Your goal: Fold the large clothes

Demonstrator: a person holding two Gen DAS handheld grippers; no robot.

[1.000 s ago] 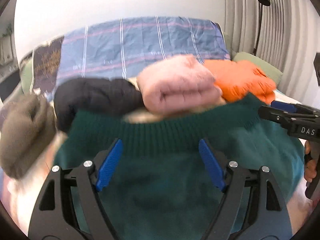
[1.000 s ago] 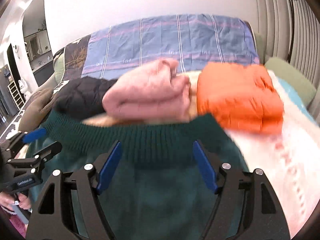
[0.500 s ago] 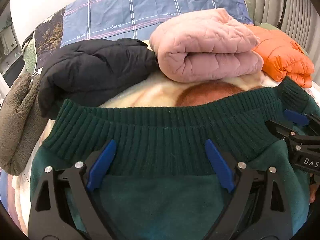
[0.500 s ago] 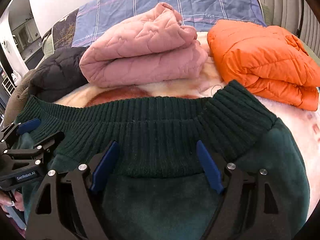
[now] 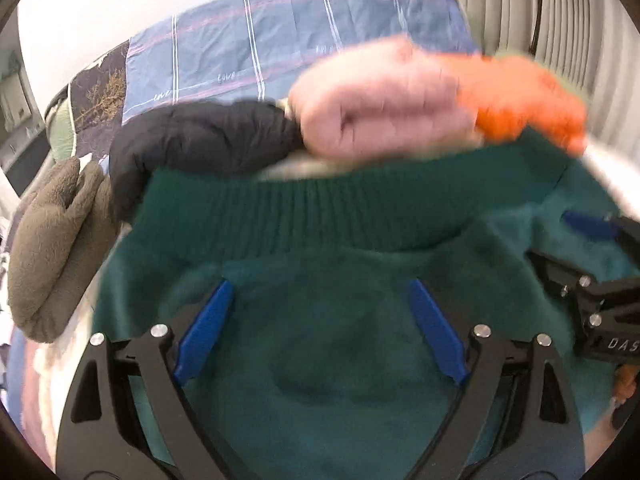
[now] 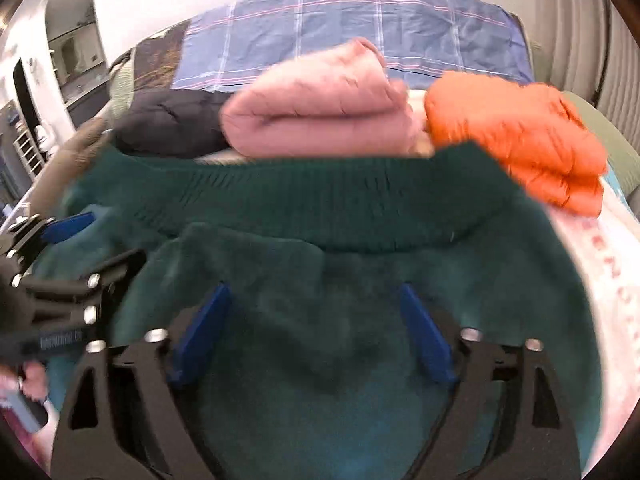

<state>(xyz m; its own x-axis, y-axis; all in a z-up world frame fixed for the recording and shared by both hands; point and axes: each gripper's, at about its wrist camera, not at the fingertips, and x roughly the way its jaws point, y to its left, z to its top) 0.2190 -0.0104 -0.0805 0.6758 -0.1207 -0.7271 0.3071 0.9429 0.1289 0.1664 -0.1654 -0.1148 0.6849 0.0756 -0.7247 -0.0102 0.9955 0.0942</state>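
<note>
A dark green sweater (image 5: pixel 340 216) lies folded on the bed, its ribbed hem (image 6: pixel 320 208) along the far edge. My left gripper (image 5: pixel 319 284) hovers over the sweater's fleecy body, jaws wide apart, blue pads clear of the cloth. My right gripper (image 6: pixel 313 286) hangs beside it over the same sweater; its jaws are opening and nothing is pinched between them. Each gripper shows in the other's view: the right gripper (image 5: pixel 560 240) at the right edge, the left gripper (image 6: pixel 108 240) at the left edge. Both frames are blurred by motion.
Beyond the hem lie folded jackets: black (image 5: pixel 200 136), pink quilted (image 5: pixel 380 112) and orange puffer (image 6: pixel 516 136). A brown fleece (image 5: pixel 48 240) sits at the left. Blue plaid bedding (image 6: pixel 360 28) covers the back, and a pleated curtain (image 5: pixel 560 20) hangs at the right.
Both sets of pads, which were at the ribbed hem half a second ago, now stand back over the sweater's body. The right jaws have spread wider. The sweater lies flatter.
</note>
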